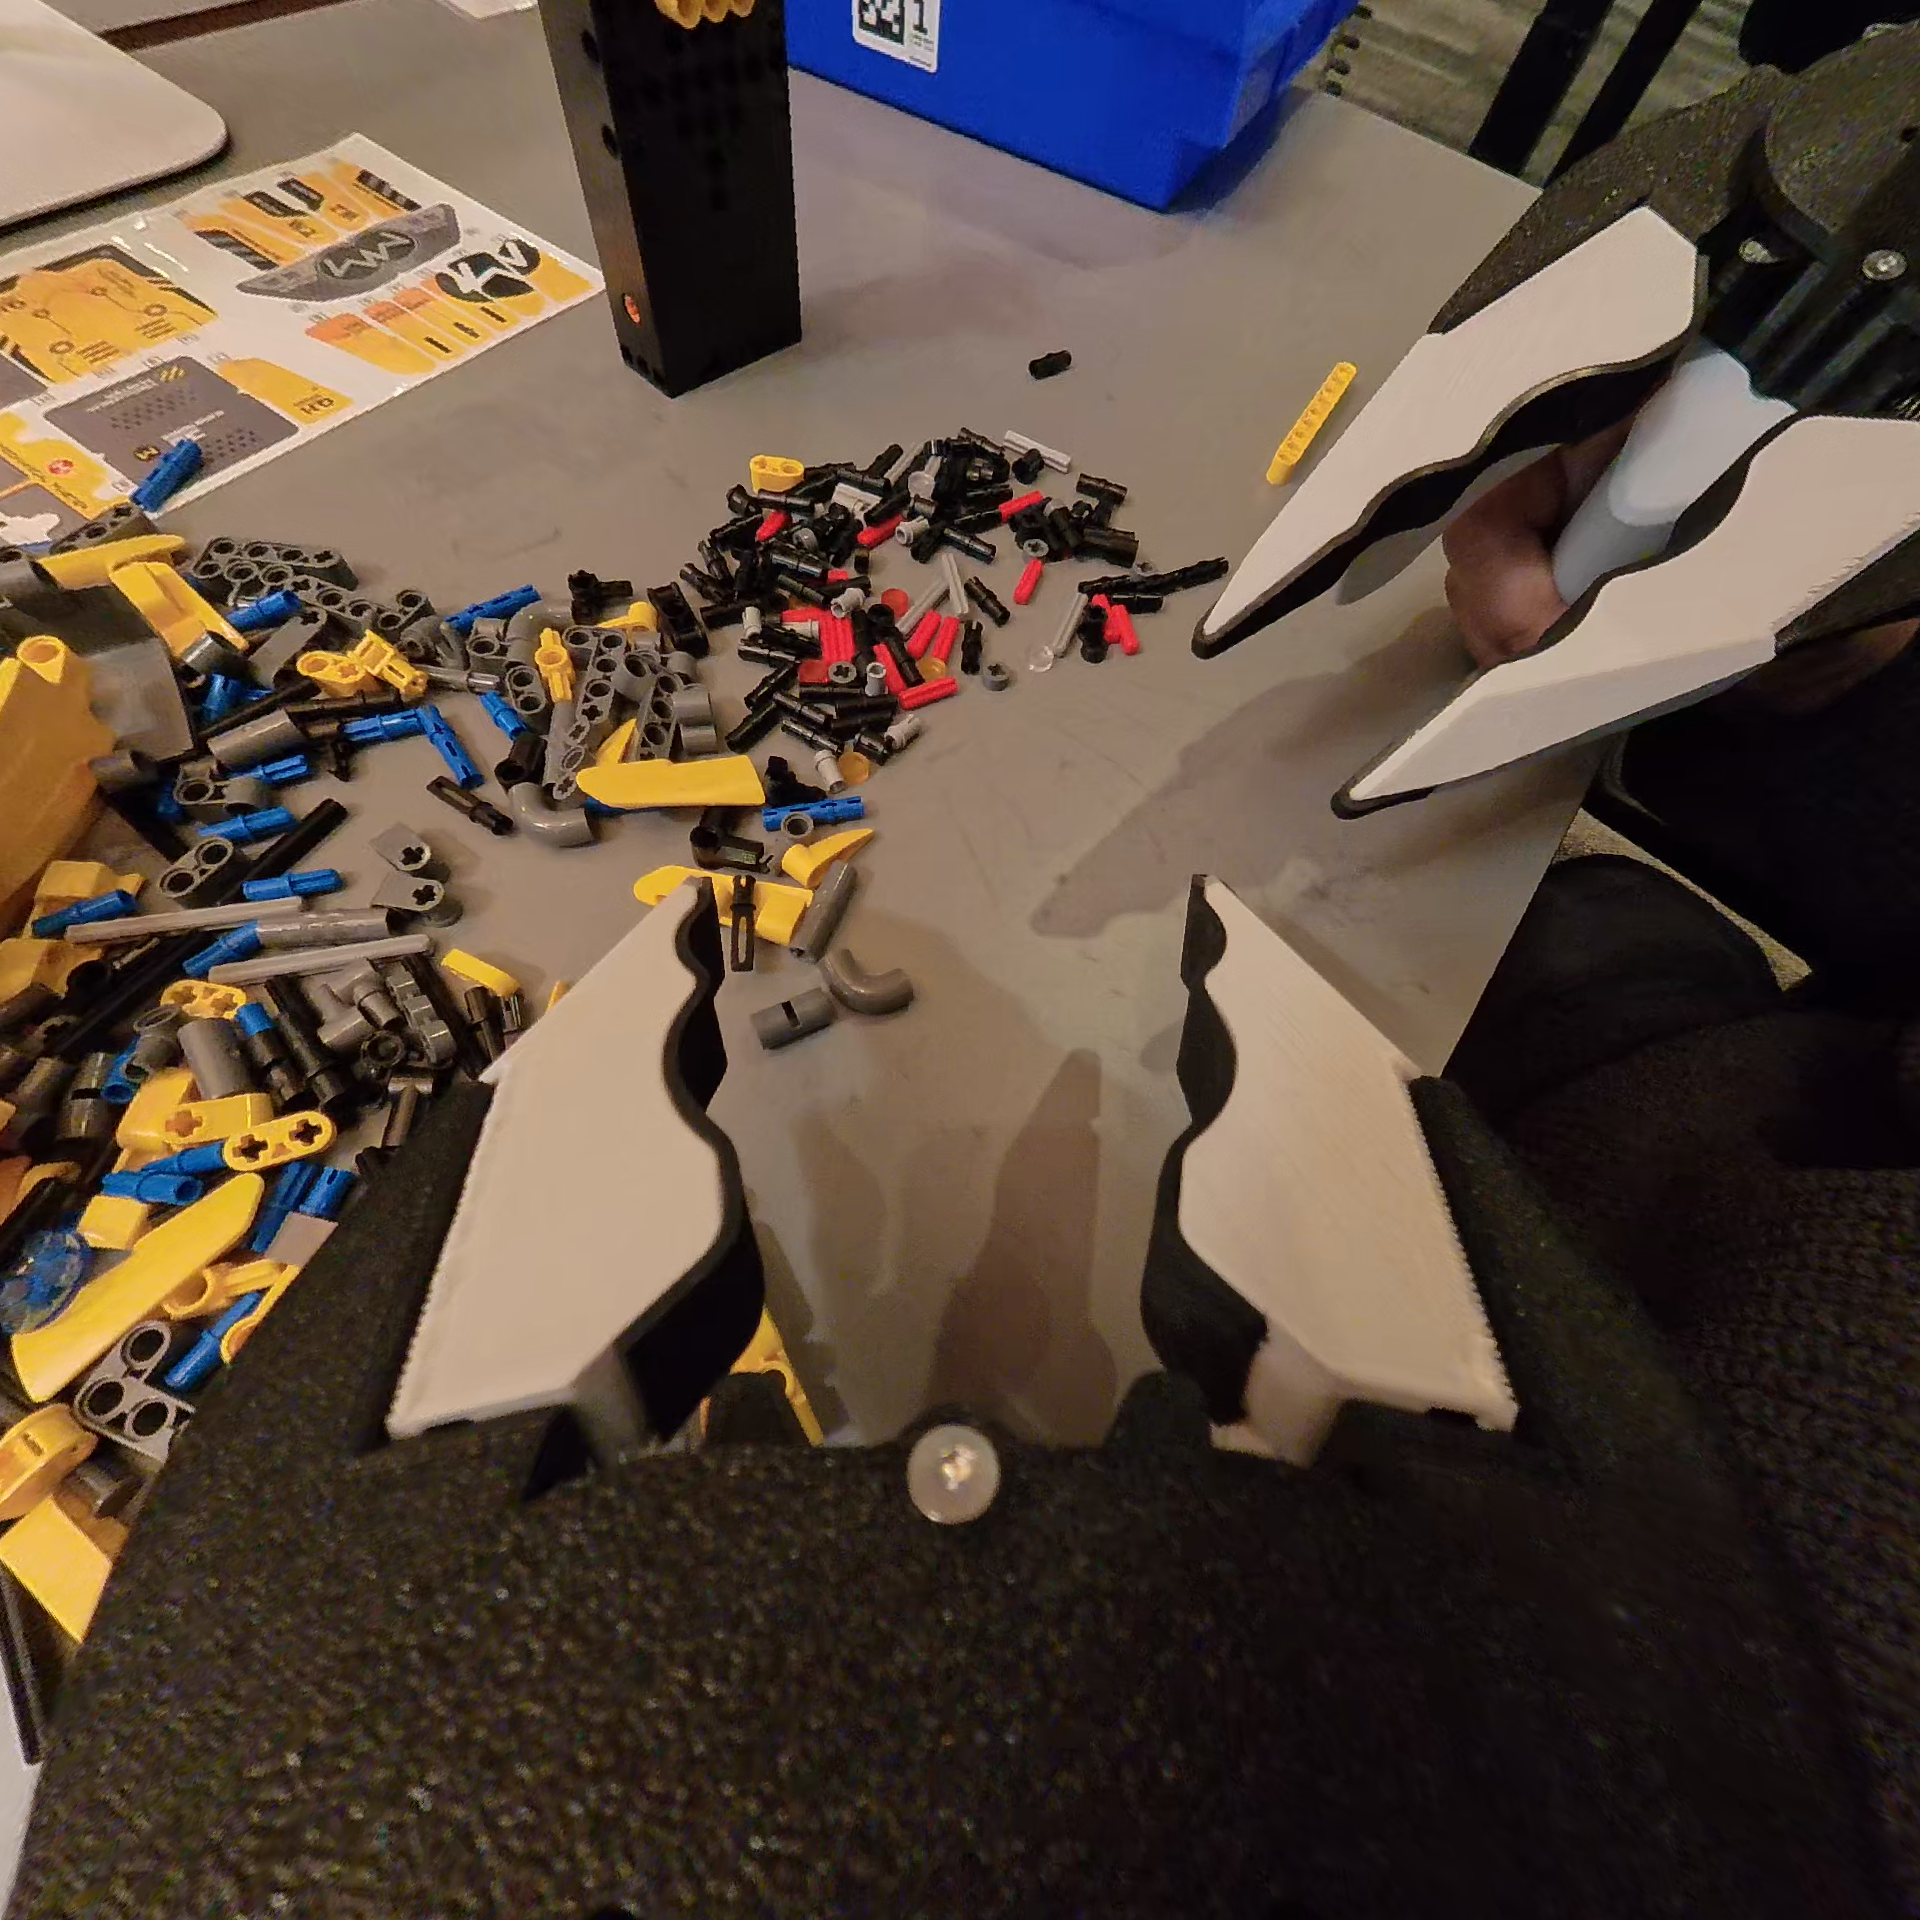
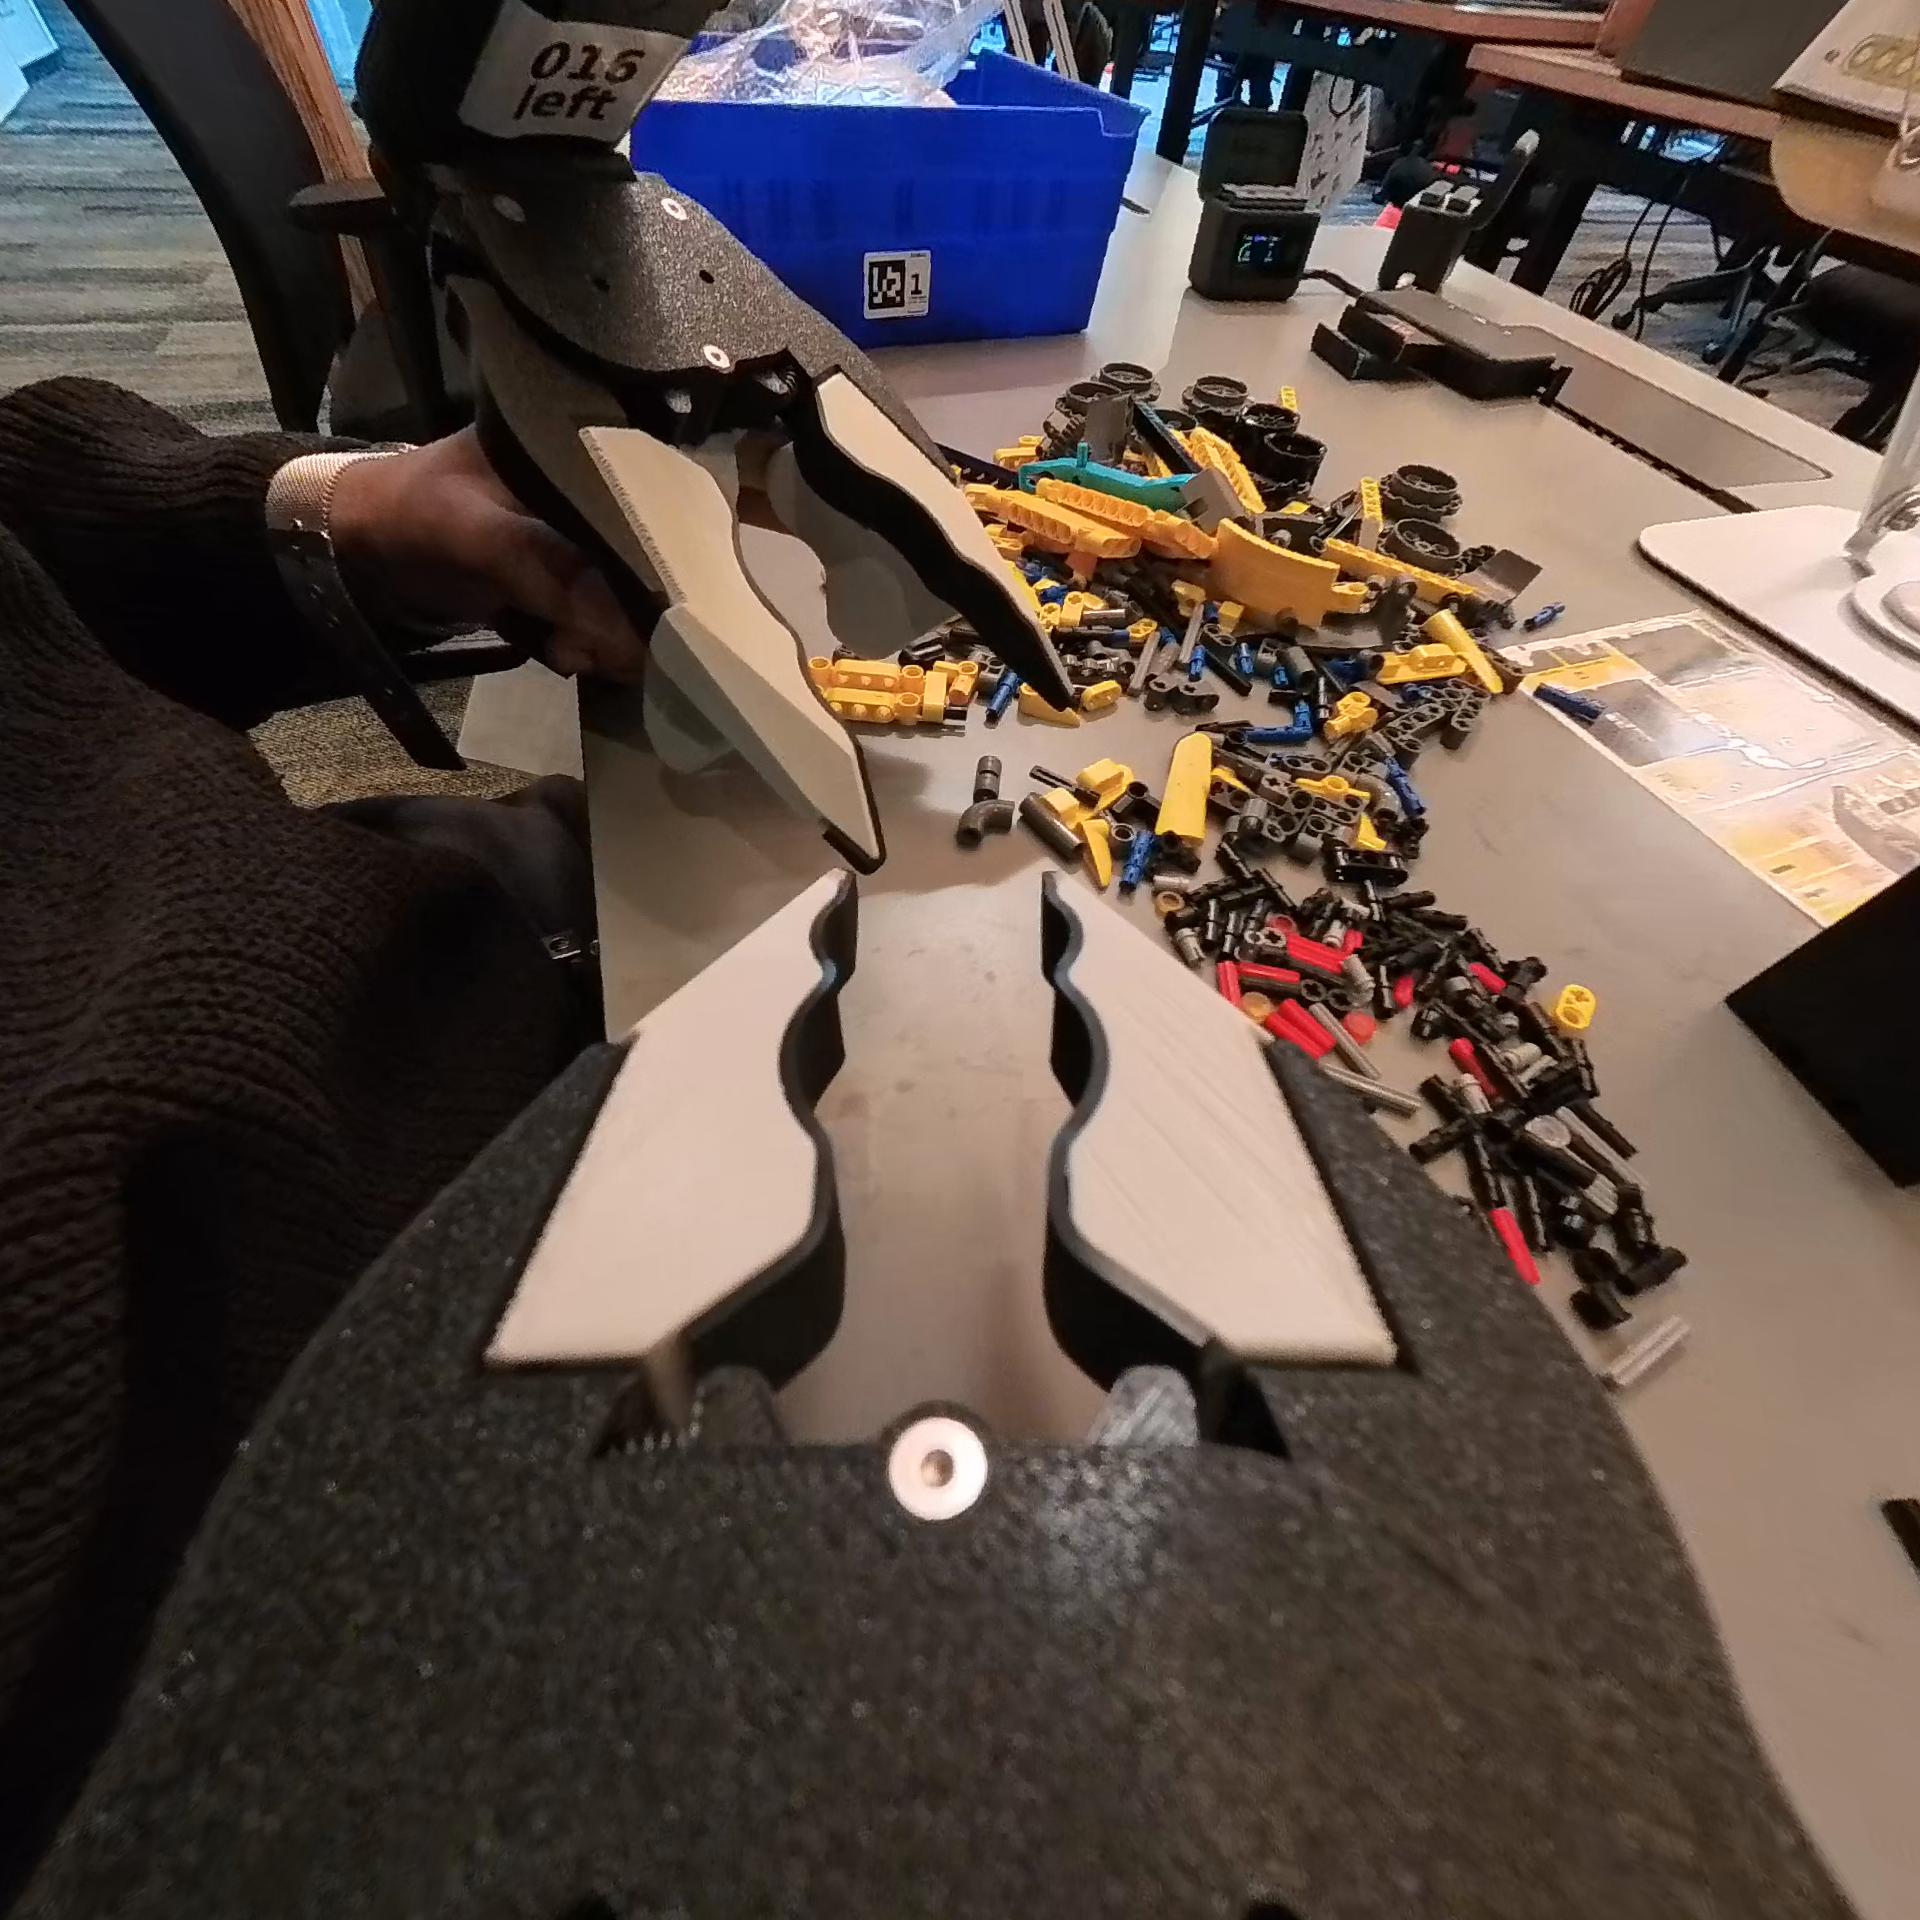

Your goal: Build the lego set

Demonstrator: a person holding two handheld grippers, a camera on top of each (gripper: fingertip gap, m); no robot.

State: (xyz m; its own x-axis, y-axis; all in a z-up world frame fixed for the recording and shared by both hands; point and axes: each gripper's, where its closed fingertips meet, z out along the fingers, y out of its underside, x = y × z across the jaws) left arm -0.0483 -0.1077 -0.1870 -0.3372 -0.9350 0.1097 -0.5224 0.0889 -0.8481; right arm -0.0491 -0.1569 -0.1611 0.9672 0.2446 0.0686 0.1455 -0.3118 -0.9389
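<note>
My left gripper (image 1: 948, 894) is open and empty, low over the grey table (image 1: 1091, 779). Its left fingertip is by a yellow curved piece (image 1: 727, 904). A grey elbow piece (image 1: 868, 982) and a grey connector (image 1: 792, 1018) lie just inside its left finger. My right gripper (image 2: 945, 883) is open and empty over bare table near the front edge. In the left wrist view it (image 1: 1276, 719) points in from the right. In the right wrist view the left gripper (image 2: 964, 777) hangs tilted just beyond my fingertips.
A pile of black and red pins (image 1: 914, 582) (image 2: 1455, 1039) lies mid-table. A bigger yellow, blue and grey pile (image 1: 312, 831) (image 2: 1247, 623) lies beside it. A blue bin (image 1: 1060, 83) (image 2: 883, 197), a black block (image 1: 686, 187), a sticker sheet (image 1: 260, 301) and a yellow beam (image 1: 1311, 421) are around. The black block (image 1: 686, 187) is about 20 cm from both grippers' fingertips.
</note>
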